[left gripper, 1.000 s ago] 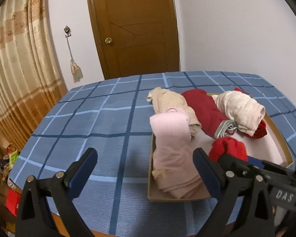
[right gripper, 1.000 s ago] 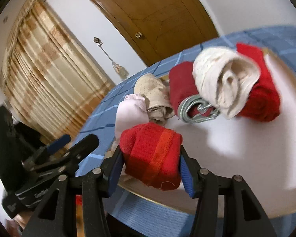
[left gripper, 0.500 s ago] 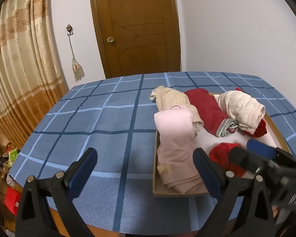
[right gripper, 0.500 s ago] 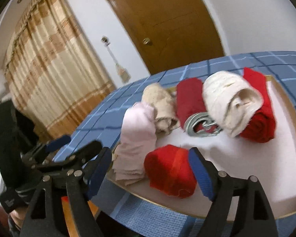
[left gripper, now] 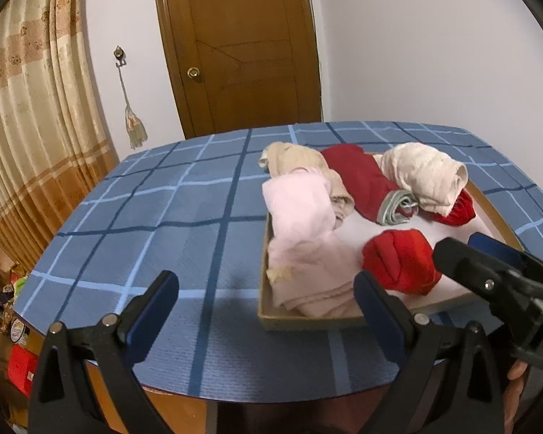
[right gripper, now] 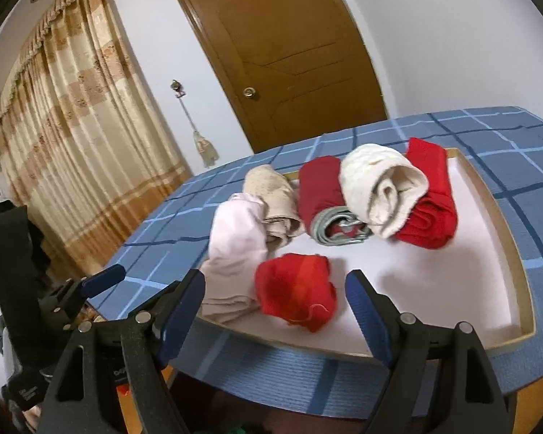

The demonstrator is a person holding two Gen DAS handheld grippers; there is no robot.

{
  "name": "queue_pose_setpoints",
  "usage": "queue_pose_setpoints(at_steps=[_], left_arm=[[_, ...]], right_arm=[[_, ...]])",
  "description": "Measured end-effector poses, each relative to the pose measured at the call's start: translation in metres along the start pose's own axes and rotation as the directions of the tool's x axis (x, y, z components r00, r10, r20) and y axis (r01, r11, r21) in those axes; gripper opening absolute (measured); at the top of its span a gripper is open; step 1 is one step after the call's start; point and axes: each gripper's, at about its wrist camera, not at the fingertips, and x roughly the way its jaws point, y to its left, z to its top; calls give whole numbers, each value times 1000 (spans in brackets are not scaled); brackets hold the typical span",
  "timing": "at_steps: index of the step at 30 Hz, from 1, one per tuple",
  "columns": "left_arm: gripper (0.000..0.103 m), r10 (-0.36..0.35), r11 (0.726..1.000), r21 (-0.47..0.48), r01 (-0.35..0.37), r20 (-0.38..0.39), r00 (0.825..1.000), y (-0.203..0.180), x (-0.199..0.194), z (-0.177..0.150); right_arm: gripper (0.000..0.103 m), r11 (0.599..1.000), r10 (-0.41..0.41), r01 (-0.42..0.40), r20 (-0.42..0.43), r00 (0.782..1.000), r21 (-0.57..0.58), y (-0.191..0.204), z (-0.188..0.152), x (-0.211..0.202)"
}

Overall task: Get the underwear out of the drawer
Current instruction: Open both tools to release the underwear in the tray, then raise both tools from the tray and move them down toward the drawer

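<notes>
A shallow wooden drawer tray (right gripper: 488, 195) (left gripper: 488, 202) lies on the blue checked table. In it lie a small red rolled underwear (right gripper: 295, 294) (left gripper: 398, 260) near the front edge, a pink folded piece (right gripper: 235, 238) (left gripper: 300, 224), a beige piece (right gripper: 271, 195), a dark red roll with a grey band (right gripper: 322, 195), a cream roll (right gripper: 380, 184) and a bright red piece (right gripper: 430, 195). My right gripper (right gripper: 275, 307) is open, its tips either side of the small red roll, drawn back from it. My left gripper (left gripper: 266, 303) is open and empty over the table, left of the tray.
The blue checked tablecloth (left gripper: 155, 217) covers the table left of the tray. A brown door (left gripper: 242, 47) and a beige curtain (left gripper: 25, 115) stand behind. Clutter lies on the floor at the left (left gripper: 18, 343).
My right gripper has opened and let go of the small red roll, which now lies in the tray. The gripper has drawn back and up. My left gripper has pulled back slightly.
</notes>
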Motion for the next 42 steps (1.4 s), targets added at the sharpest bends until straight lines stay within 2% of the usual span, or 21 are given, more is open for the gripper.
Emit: queue_pose_setpoints(at_steps=[4,12,25,34,42], left_arm=[[99,-4,1000,-5,4,-4,1000,-3,2,-2],[99,-31,999,-14,30,-23,999,-7,4,-8],[99,-56,998,-28,56,-15,998,-8,-11,-14],[99,-81,996,-43,79,-35,996,3,-22,-28],[99,-75,997,-9,74,-50,996,-3,-28,-45]], right_arm=[[82,998,-65,65,9,998,15,-5,-4,-3],[82,996,-75,75,9,997,45,-8,-10,-14],[82,997,-66,64,32,997,46,-5,-18,-35],[82,1000,-20,20,14,1000,20,2,-29,-46],[82,1000,-4,4,7,1000,-8,7,-37,-60]])
